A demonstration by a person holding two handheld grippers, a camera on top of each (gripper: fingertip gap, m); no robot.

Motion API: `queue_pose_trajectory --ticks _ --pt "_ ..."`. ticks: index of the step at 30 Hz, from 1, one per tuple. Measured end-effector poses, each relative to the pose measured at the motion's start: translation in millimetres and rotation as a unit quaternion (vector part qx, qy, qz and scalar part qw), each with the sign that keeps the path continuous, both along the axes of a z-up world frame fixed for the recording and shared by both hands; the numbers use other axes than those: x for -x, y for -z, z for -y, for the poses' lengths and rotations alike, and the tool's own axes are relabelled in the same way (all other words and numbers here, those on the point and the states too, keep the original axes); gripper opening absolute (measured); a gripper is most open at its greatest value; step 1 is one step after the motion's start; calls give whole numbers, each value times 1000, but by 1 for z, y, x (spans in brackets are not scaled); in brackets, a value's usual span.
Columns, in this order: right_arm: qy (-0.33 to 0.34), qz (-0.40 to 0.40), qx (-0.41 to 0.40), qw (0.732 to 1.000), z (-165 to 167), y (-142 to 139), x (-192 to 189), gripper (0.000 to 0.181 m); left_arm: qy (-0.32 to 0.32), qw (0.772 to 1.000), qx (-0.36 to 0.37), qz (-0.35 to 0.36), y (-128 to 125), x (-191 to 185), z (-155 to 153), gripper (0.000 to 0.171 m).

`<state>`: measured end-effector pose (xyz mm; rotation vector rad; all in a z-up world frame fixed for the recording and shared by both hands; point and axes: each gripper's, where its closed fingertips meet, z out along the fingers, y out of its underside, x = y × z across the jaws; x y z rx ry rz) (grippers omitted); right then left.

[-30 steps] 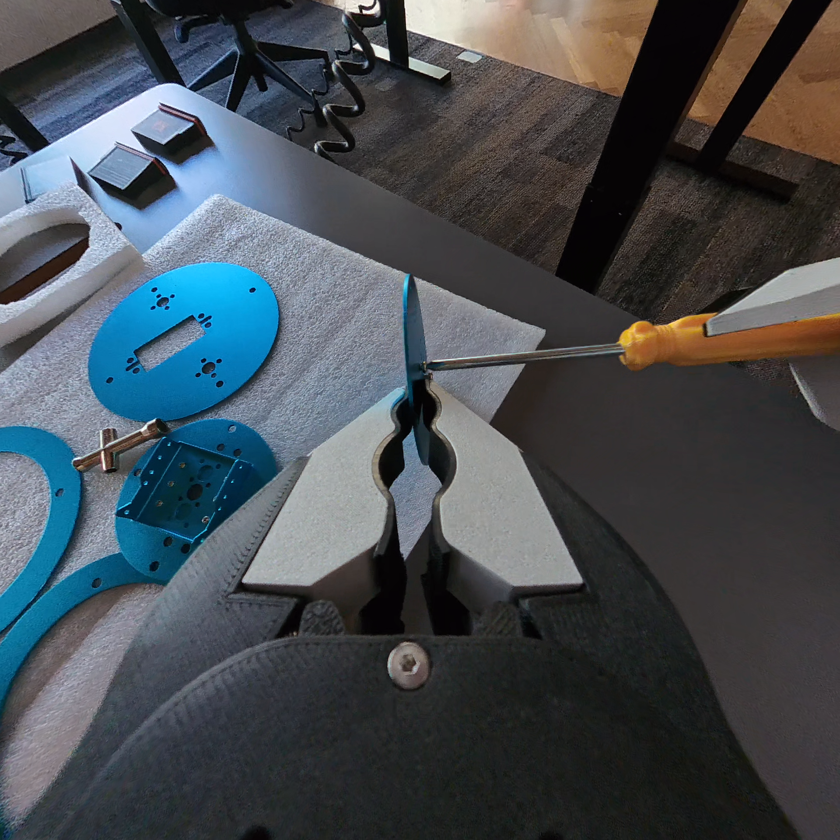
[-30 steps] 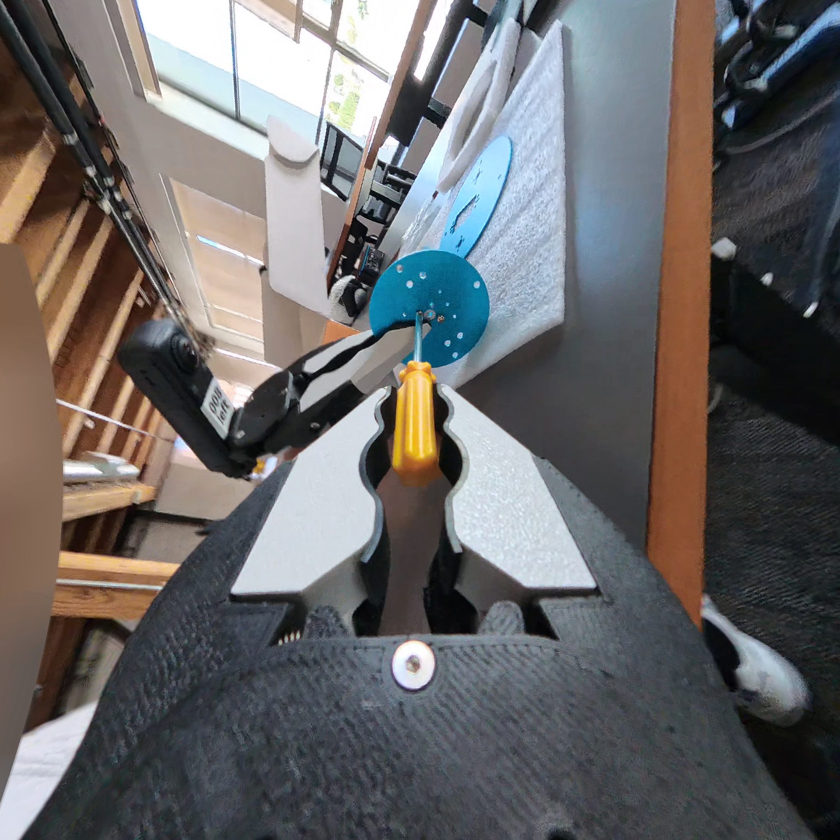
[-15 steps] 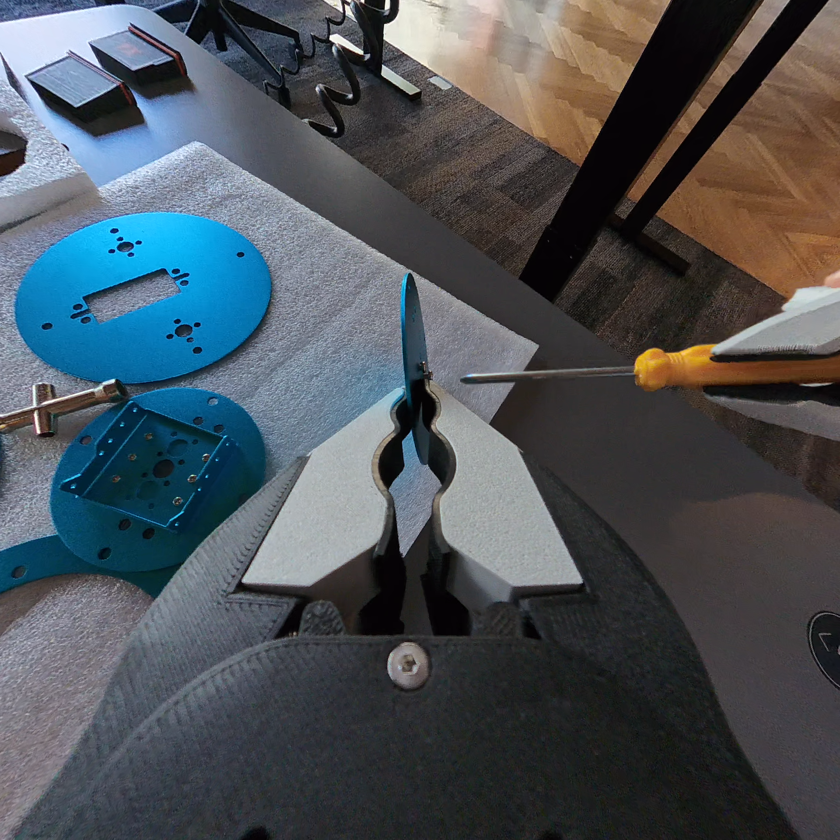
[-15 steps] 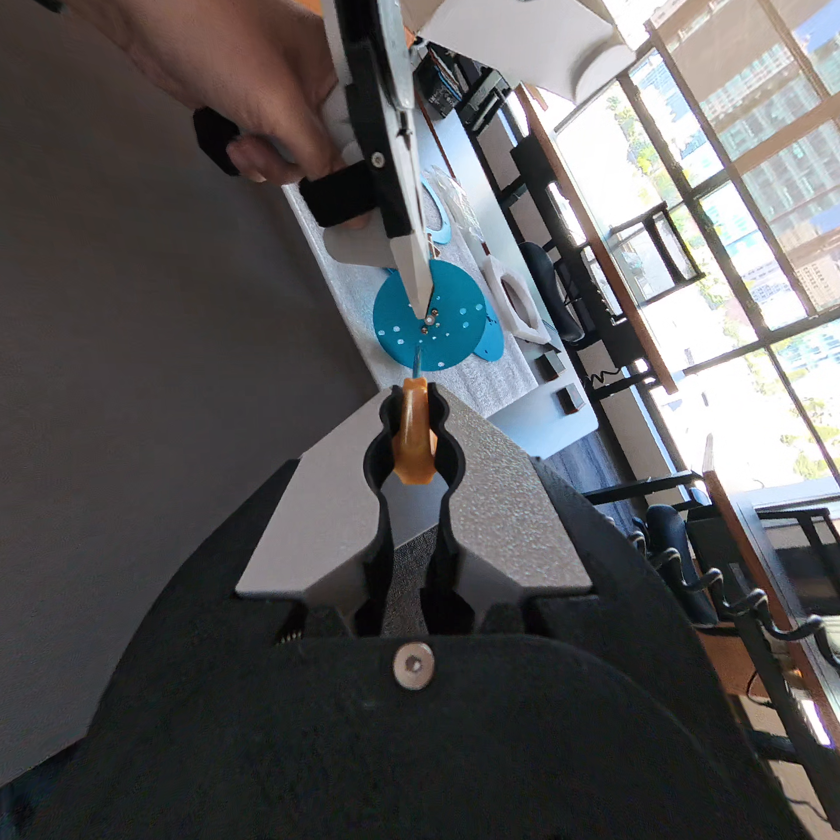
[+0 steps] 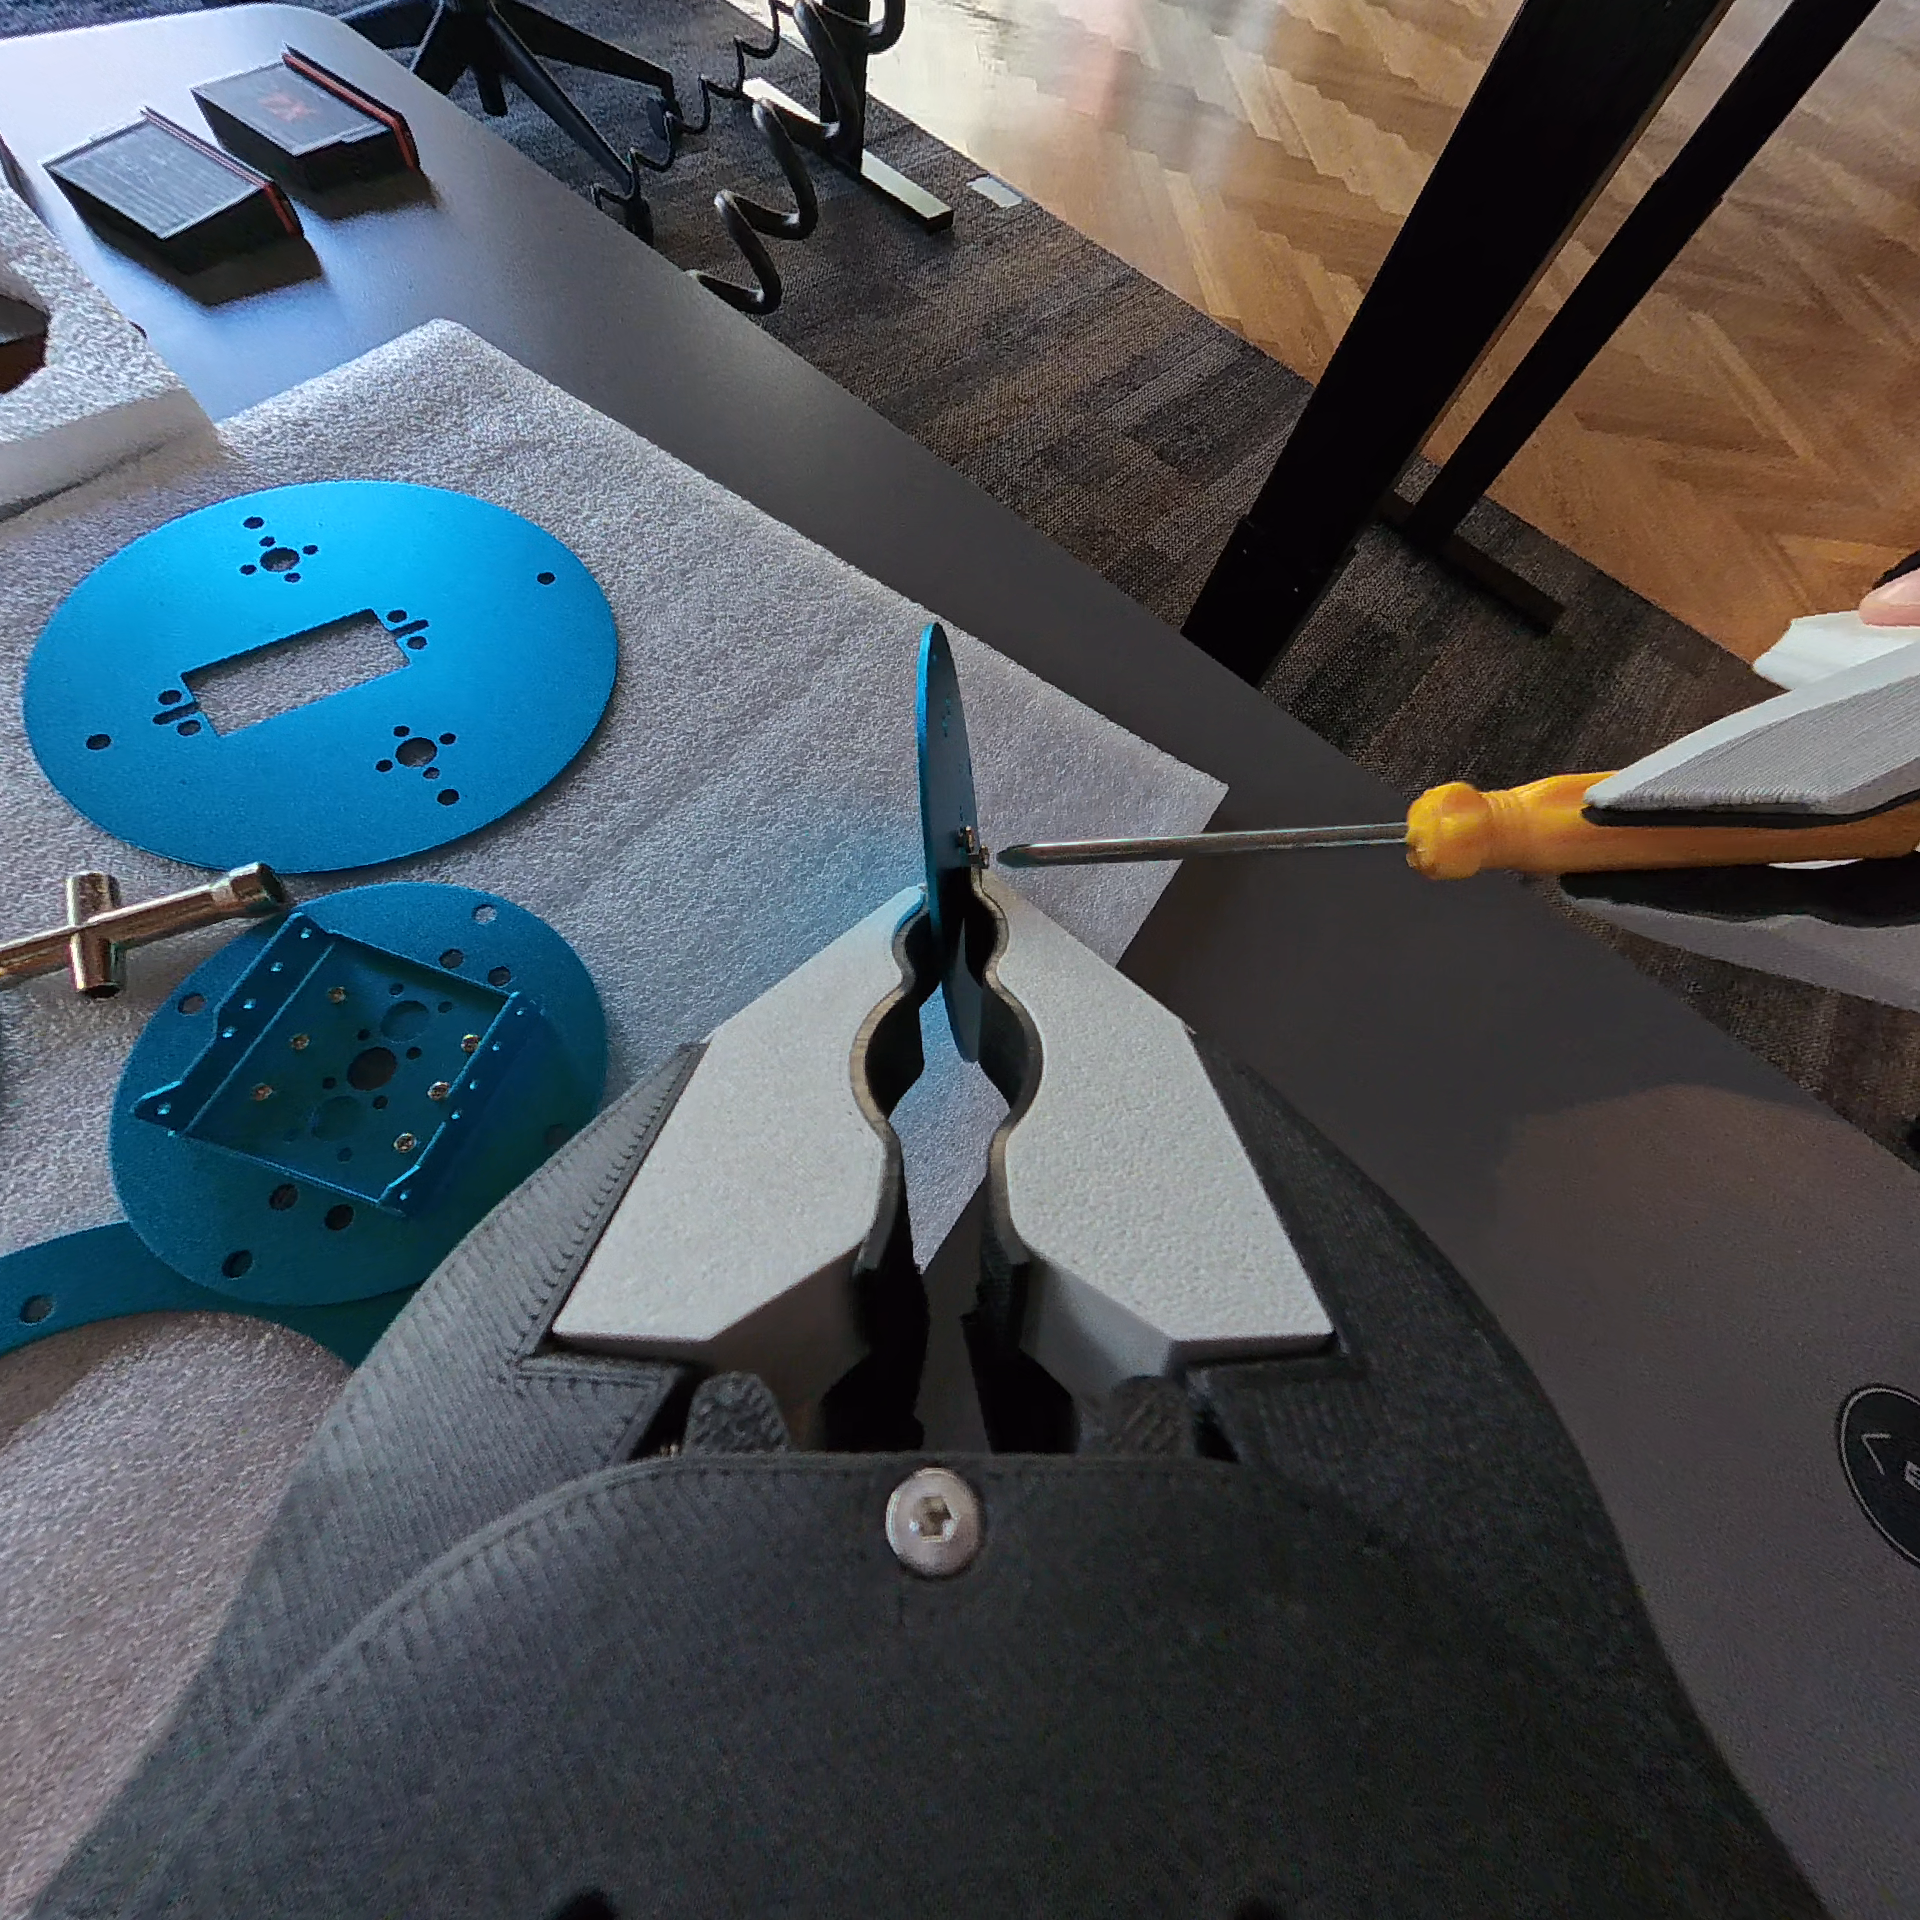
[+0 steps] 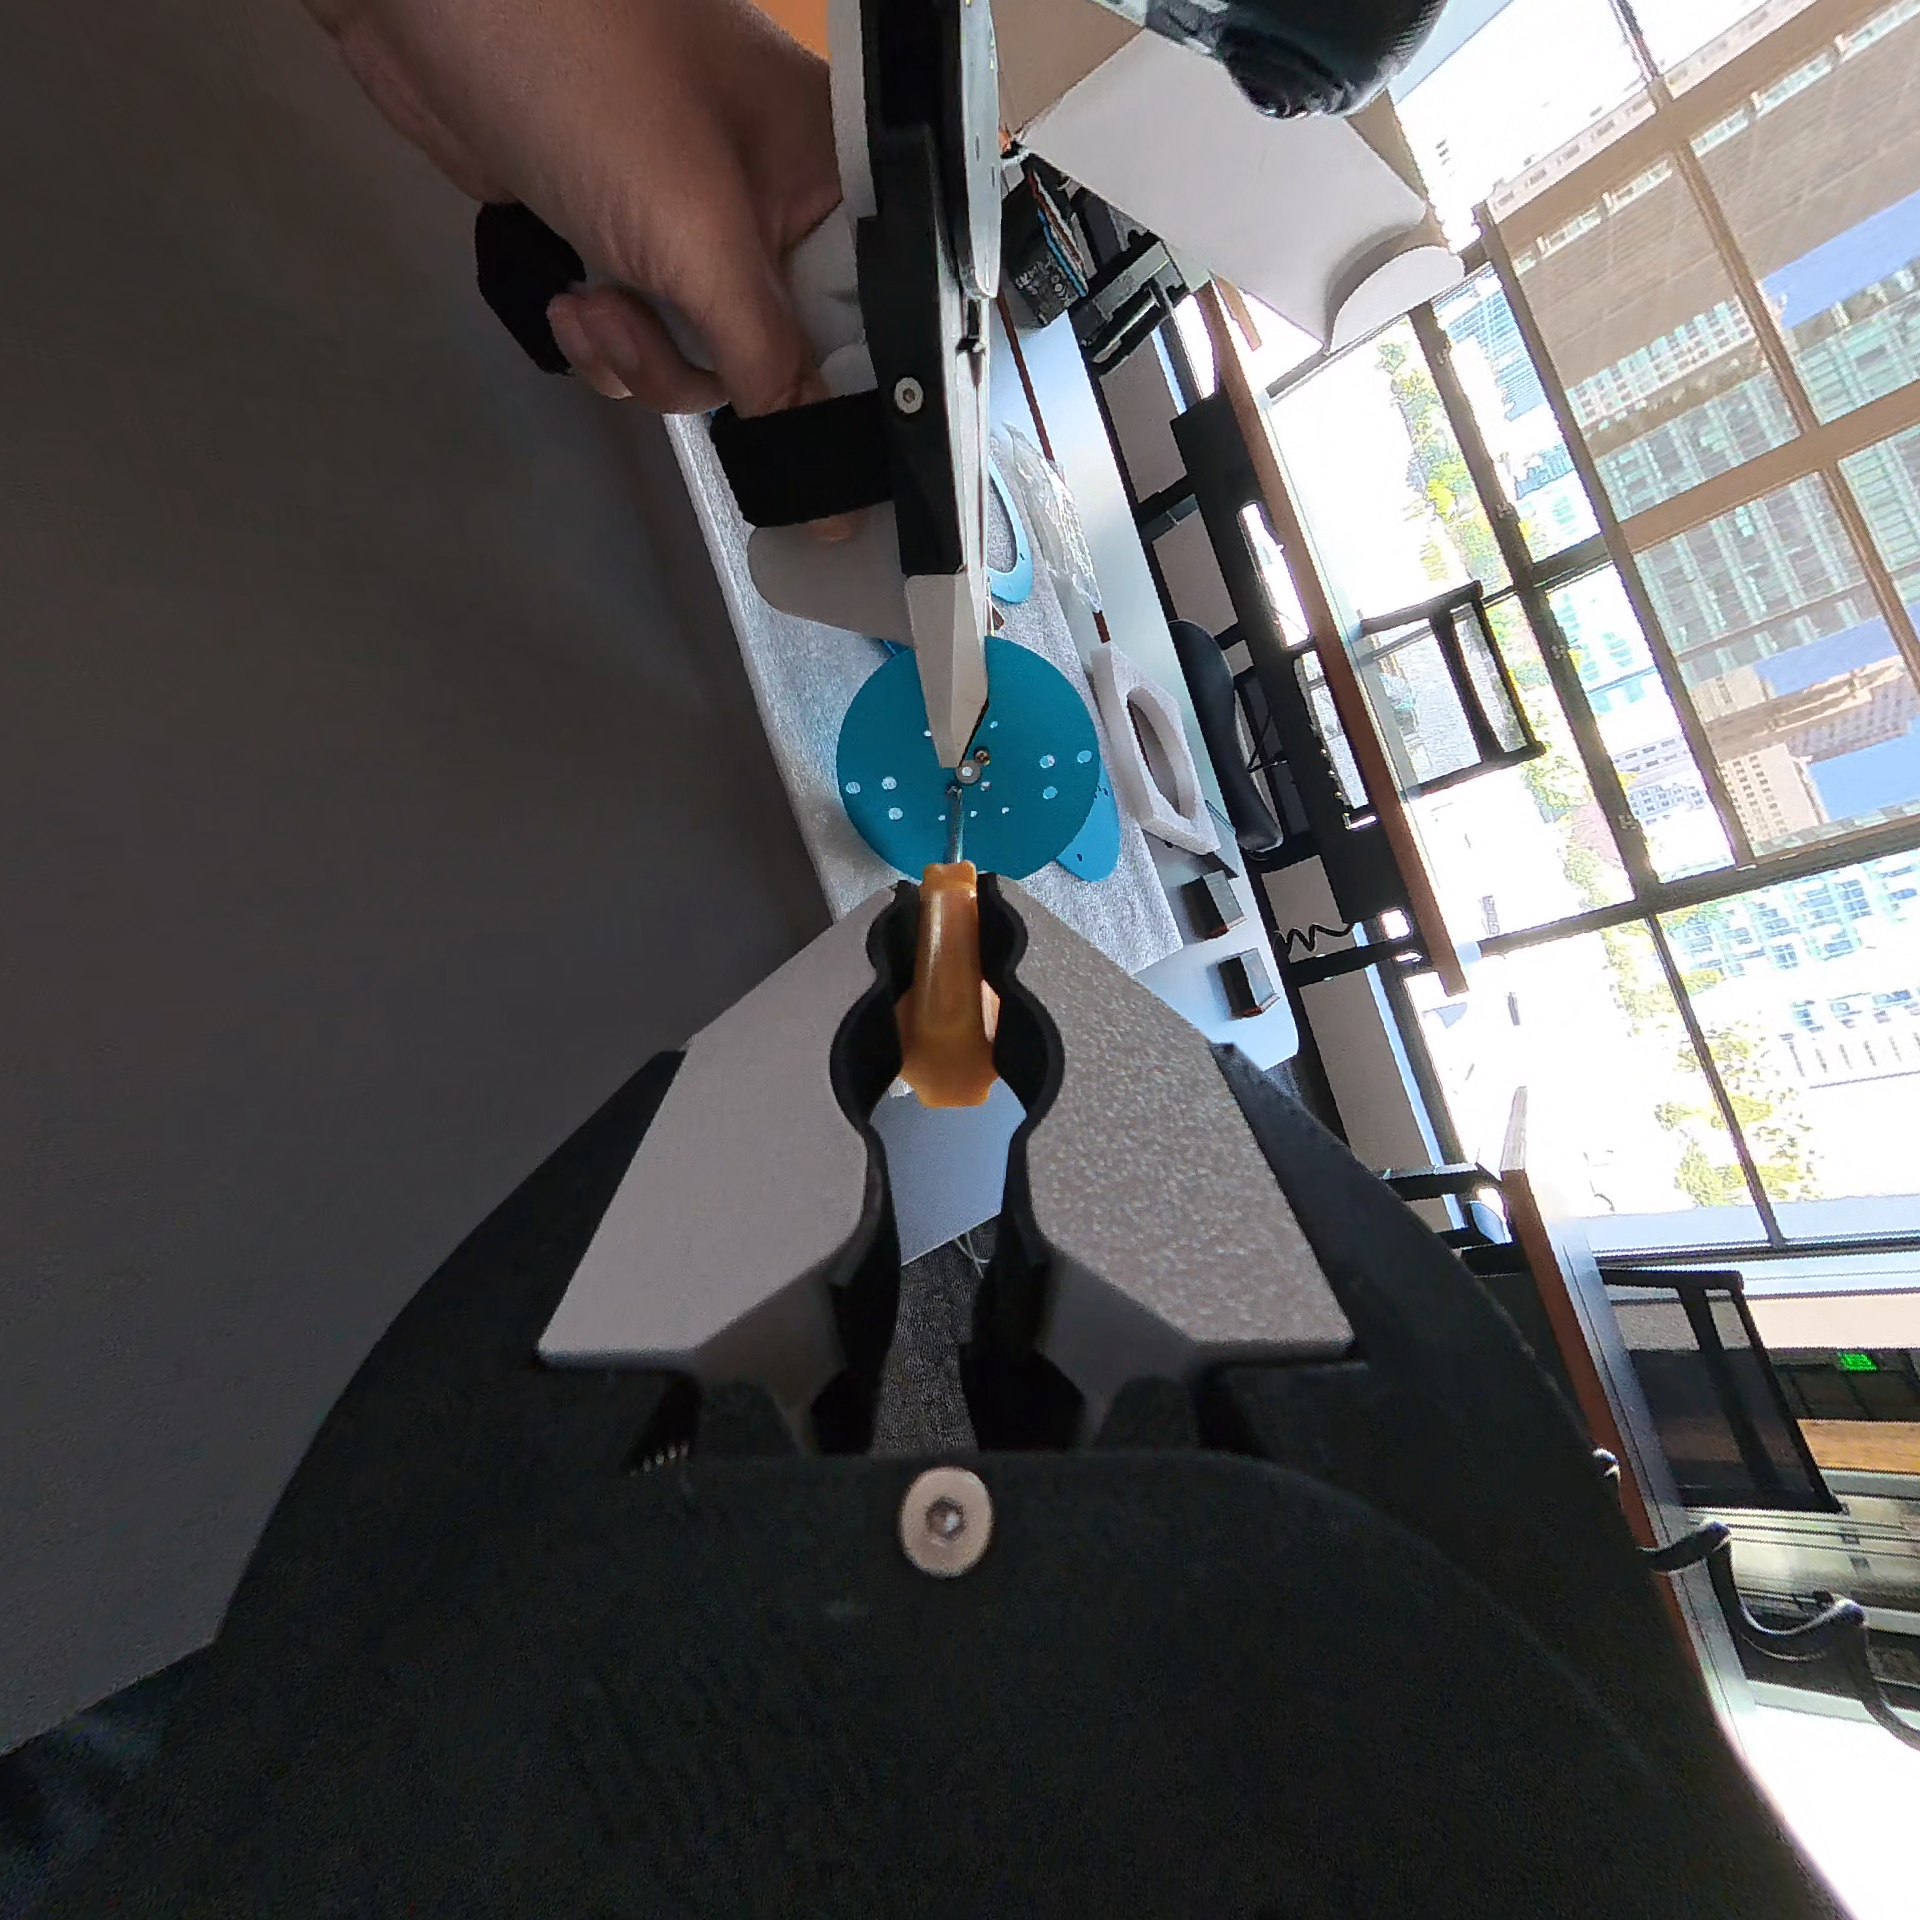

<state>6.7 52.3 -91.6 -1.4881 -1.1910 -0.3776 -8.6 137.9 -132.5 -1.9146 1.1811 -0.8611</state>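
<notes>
Four blue discs [image 5: 312,675] (one held), left gripper [image 5: 951,914] clamped on upright disc [image 5: 943,748] at centre, right gripper [image 6: 948,914] closed around screwdriver [image 6: 940,1008], tip just beside its screw [image 5: 975,840].

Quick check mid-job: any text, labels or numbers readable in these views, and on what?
Small black box: red mark on its lid, too blurred to read.
Round black sticker: white marks, cut off by the picture's edge.
Green lit sign, far back: too small to read.
No other writing shows.

We cannot tell if the screwdriver tip [image 5: 1010,854] touches the small screw [image 5: 977,844], and the blue ring [image 5: 62,1304] at eight o'clock is cut by the picture's edge.
</notes>
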Motion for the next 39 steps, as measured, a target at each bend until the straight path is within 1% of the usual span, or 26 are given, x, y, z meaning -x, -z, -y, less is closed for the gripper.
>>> queue_pose_trajectory --ticks 8,13,14,15,16,17,18,19,20,21,23,24,26,27,28,29,30,31,32,33,34,35,36,37,38,39 --pt "-2 8 2 1000 -3 3 -2 11 3 1000 -4 -1 0 0 1 2" --pt "-51 92 -22 994 -3 5 -3 10 14 1000 -9 -2 0 0 1 2" --pt "-57 98 -24 993 -4 4 -5 10 12 1000 -9 -2 0 0 1 2" --pt "-53 84 -15 995 -7 4 -7 10 8 1000 -9 -3 0 0 0 2" --pt "-41 47 4 998 -9 3 -9 11 4 1000 -10 -4 1 1 -1 2" --pt "-19 -17 31 999 -11 2 -9 10 -1 1000 -9 -5 1 1 -2 2" --pt "12 -95 65 993 -13 2 -10 10 -6 1000 -5 -3 1 1 -3 2" --pt "51 -182 98 977 -13 1 -13 10 -12 1000 2 0 1 0 -2 2" --pt "98 -277 135 946 -14 2 -16 10 -18 1000 8 4 0 0 -2 2" --pt "141 -376 174 899 -12 4 -18 10 -23 1000 8 4 0 -1 -2 2" --pt "193 -544 239 781 -9 10 -20 11 -28 1000 -11 -6 0 -2 -1 2" --pt "207 -616 265 712 -9 12 -24 11 -28 999 -24 -12 -1 -3 0 2" --pt "221 -742 314 550 -7 17 -30 10 -26 999 -43 -19 -2 -4 2 2" --pt "220 -780 330 484 -6 20 -32 10 -24 998 -49 -20 -2 -5 3 2" --pt "220 -801 340 441 -4 23 -32 11 -21 998 -54 -21 -2 -6 4 2" --pt "219 -810 345 420 -2 23 -30 11 -20 998 -60 -24 -2 -6 4 2" --pt "217 -810 341 425 0 22 -31 11 -21 997 -66 -27 -2 -5 3 2" --pt "212 -797 336 455 1 21 -31 11 -21 997 -68 -28 -2 -5 3 2" --pt "215 -772 328 501 2 22 -33 10 -21 997 -65 -26 -2 -5 3 2" --pt "208 -745 304 556 2 19 -37 10 -21 998 -60 -24 -2 -5 3 2" --pt "176 -712 271 624 1 9 -39 10 -21 998 -54 -21 -1 -4 2 2" --pt "142 -661 237 697 0 0 -38 10 -21 998 -47 -19 -1 -4 2 2" --pt "125 -587 213 771 0 -1 -37 10 -22 999 -40 -15 -1 -4 1 2" --pt "119 -497 188 839 0 1 -36 10 -22 999 -33 -13 -1 -3 0 2" --pt "97 -408 156 894 2 1 -31 10 -22 999 -27 -10 -1 -3 0 2" --pt "79 -325 125 934 3 1 -26 10 -21 1000 -21 -8 0 -2 0 2"
